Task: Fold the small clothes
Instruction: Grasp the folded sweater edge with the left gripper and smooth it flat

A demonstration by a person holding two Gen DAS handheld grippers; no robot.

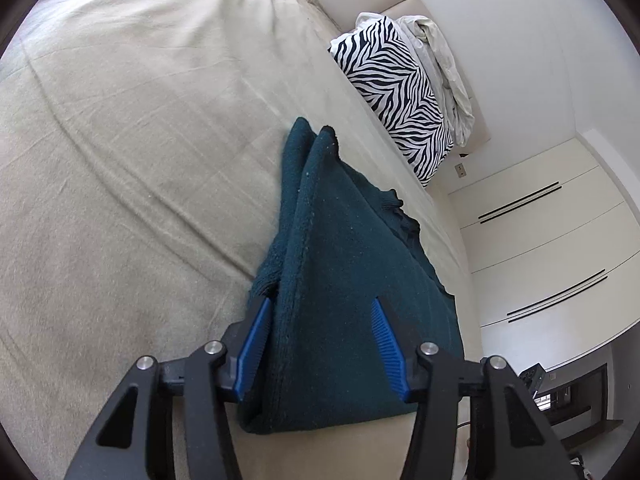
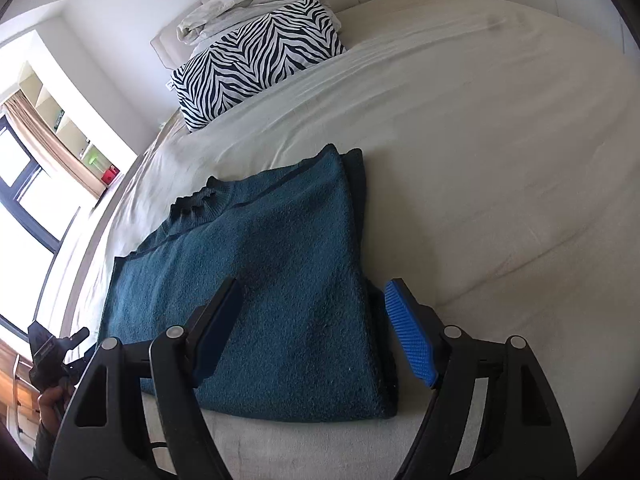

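- Blue-padded left tool (image 1: 320,336): I see its jaws spread wide over the near end of the garment, gripping nothing.
- Blue-padded right tool (image 2: 316,320): I see it likewise spread; the left finger lies over the knit, the right finger sits just off the garment's right edge, nothing clamped.
- Teal sweater (image 2: 272,280): folded flat on the bed near its edge, ribbed collar (image 2: 192,202) pointing away from me, layered fold running along the right side.
- Beige bed sheet (image 1: 140,160): creased, bearing the sweater.
- Zebra-print pillow (image 2: 256,60): at the head of the bed, well apart from the sweater.
- Crumpled pale bedding (image 2: 252,0): heaped behind the pillow against the headboard.
- White wardrobe doors (image 1: 540,240): beyond the bed, in my left view.
- Window with tan curtain (image 2: 44,148): far left in my right view.
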